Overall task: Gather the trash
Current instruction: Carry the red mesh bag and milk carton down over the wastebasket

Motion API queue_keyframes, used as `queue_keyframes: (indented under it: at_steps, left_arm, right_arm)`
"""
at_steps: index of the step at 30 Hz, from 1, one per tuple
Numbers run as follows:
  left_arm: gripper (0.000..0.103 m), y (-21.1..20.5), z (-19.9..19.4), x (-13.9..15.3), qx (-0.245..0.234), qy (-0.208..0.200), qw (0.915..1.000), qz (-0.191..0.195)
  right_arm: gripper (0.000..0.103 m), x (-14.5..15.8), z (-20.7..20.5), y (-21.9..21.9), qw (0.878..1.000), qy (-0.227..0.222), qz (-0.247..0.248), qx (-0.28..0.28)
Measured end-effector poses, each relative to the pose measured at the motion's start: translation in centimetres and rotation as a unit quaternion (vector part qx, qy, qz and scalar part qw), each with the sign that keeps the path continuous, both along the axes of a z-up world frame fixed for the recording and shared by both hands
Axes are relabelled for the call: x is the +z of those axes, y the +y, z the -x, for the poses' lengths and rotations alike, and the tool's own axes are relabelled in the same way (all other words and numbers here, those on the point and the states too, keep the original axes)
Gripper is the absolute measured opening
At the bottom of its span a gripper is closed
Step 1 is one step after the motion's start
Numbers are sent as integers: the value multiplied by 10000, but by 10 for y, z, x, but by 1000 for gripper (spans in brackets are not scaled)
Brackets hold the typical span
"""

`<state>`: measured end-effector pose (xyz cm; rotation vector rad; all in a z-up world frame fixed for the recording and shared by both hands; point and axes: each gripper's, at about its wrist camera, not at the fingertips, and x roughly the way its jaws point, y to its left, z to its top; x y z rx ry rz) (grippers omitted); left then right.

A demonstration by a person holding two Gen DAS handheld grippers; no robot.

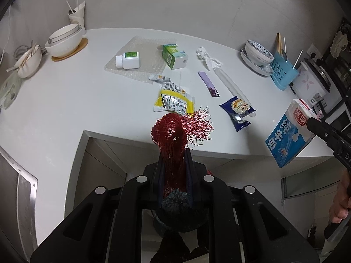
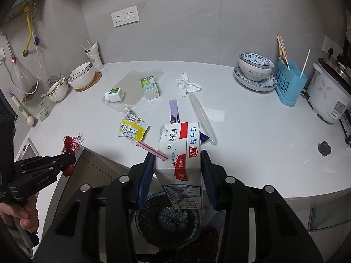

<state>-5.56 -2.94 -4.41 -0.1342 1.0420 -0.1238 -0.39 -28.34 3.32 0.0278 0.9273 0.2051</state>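
Note:
My left gripper (image 1: 174, 155) is shut on a red mesh net bag (image 1: 175, 135) and holds it off the counter's front edge, over a dark round bin (image 1: 175, 210). It also shows at the left of the right wrist view, with the net (image 2: 70, 146). My right gripper (image 2: 178, 160) is shut on a blue-and-white milk carton (image 2: 182, 153) with a pink straw, above the same bin (image 2: 166, 221). The carton shows at the right of the left wrist view (image 1: 289, 131). On the white counter (image 1: 65, 92) lie a yellow wrapper (image 1: 173, 100), a blue snack packet (image 1: 239, 111), a purple sachet (image 1: 208, 84), crumpled tissue (image 1: 207, 58), a clear tube (image 1: 230, 83), a green box (image 1: 175, 57) and a white bottle (image 1: 128, 60).
Stacked white bowls (image 1: 63, 41) and a cup of utensils stand at the back left. A patterned bowl on plates (image 2: 255, 70), a blue utensil caddy (image 2: 289, 85) and a rice cooker (image 2: 329, 94) stand at the right. A small dark object (image 2: 324, 148) lies near the right edge.

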Motion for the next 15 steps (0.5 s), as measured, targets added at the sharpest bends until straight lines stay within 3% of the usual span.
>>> queue_keyframes:
  at_steps: [15]
  left_arm:
    - [15, -23, 34, -53, -249, 313, 9992, 18]
  right_arm:
    - [40, -60, 42, 13, 9991, 350, -41, 233]
